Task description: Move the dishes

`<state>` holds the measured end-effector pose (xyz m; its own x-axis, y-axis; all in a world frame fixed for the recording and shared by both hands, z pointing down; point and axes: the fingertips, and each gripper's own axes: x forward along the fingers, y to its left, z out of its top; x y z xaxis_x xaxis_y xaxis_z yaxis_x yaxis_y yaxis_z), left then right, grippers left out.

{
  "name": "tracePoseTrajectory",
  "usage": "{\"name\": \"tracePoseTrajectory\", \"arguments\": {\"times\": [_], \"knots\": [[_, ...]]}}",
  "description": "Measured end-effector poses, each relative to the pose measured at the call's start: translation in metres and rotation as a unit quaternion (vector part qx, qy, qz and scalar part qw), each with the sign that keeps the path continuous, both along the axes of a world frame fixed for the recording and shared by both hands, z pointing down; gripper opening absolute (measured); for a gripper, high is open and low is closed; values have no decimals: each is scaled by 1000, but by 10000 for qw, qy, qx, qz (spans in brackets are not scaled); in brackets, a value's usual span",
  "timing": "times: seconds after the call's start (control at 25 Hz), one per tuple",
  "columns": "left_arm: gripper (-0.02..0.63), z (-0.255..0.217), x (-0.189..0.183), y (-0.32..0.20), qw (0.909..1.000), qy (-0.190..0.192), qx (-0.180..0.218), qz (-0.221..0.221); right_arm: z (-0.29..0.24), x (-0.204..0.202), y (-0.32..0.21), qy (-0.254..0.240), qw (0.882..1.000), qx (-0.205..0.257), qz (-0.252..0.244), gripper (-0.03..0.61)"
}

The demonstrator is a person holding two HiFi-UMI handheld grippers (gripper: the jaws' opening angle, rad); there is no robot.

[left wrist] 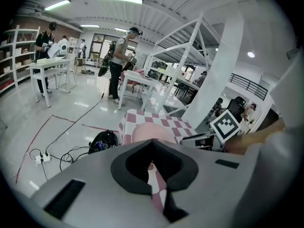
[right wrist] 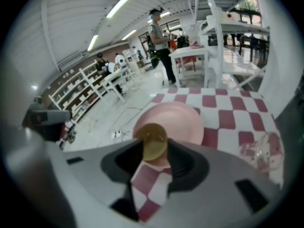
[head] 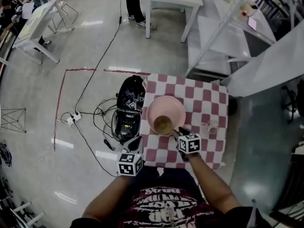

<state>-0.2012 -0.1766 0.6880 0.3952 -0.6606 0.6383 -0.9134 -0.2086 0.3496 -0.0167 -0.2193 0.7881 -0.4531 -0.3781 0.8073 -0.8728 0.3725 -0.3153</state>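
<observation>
The left gripper (head: 135,144) hangs over the bench's near left corner, its jaws a narrow slit apart and empty. Just past it, the right gripper (head: 175,133) has its jaws spread wide, with a small yellow bowl (head: 163,124) at their tips, not gripped. The bowl sits in a pink plate (head: 168,106) on the checked bench (head: 209,96). A clear glass (head: 209,127) stands to its right.

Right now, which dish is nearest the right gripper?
The small amber cup on the pink plate, just ahead of the right gripper and its open jaws. The clear glass stands apart on the cloth, off to the right.
</observation>
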Motion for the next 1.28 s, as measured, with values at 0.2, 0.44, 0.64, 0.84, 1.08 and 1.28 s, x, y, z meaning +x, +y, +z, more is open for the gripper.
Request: {"name": "tracePoseTrajectory", "arguments": {"times": [0.2,0.44,0.64,0.84,1.08,1.28], "knots": [[25,30,0,-6,9992,-59,-213,333,54,-8,-1,72,9970,-570,517,172],[25,59,-18,6,9976,-201,-505,427,93,-5,-9,233,9878,-969,1199,171],[25,65,-22,12,9967,-253,-587,492,102,3,-8,308,9833,-1040,1459,56],[25,46,-19,9,9978,-205,-489,391,65,11,-10,348,9875,-775,1330,41],[25,14,14,-15,9989,-42,-217,423,21,44,12,54,9868,-787,1414,41],[25,-5,59,-24,9976,44,20,692,-8,80,32,-402,9823,-931,1572,41]]}}
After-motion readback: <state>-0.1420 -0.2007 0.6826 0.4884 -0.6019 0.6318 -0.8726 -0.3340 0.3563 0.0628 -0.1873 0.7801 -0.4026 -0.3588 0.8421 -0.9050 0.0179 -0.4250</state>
